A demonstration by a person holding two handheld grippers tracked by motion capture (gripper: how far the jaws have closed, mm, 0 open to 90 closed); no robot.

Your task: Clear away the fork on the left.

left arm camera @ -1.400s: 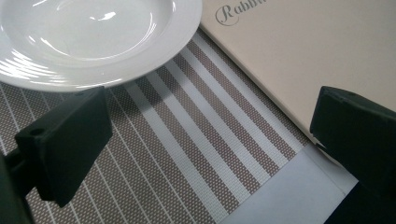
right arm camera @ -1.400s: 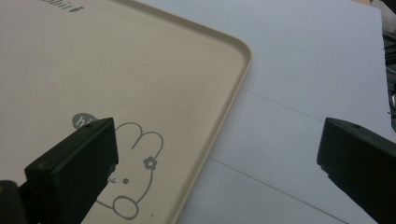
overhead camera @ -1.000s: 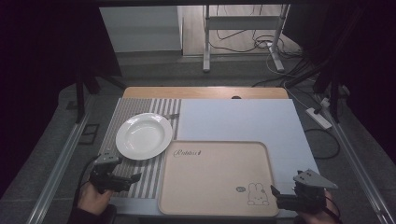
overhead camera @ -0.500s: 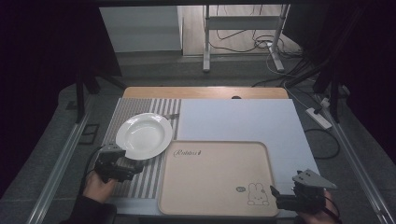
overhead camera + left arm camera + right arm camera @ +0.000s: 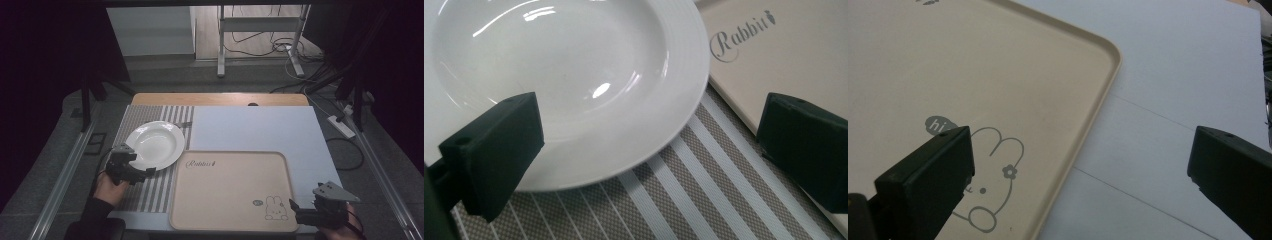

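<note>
1. High view: my left gripper [image 5: 131, 169] sits at the near-left rim of the plate [image 5: 155, 144], which lies on the striped mat [image 5: 150, 192] just left of the tray [image 5: 230, 192]. My right gripper [image 5: 306, 212] is off at the tray's near-right corner, well apart from the plate. So the left one is the nearer, and the plate lies forward and to its right.

2. Left gripper view: jaws wide apart, holding nothing. The plate [image 5: 574, 80] rim runs between them, one jaw over the rim, the other over by the tray [image 5: 784, 55] edge. I'd judge I need to swing toward the rim before closing.

3. Right gripper view: jaws spread, empty, straddling the tray [image 5: 998, 95] edge by the rabbit drawing [image 5: 990, 175].
</note>
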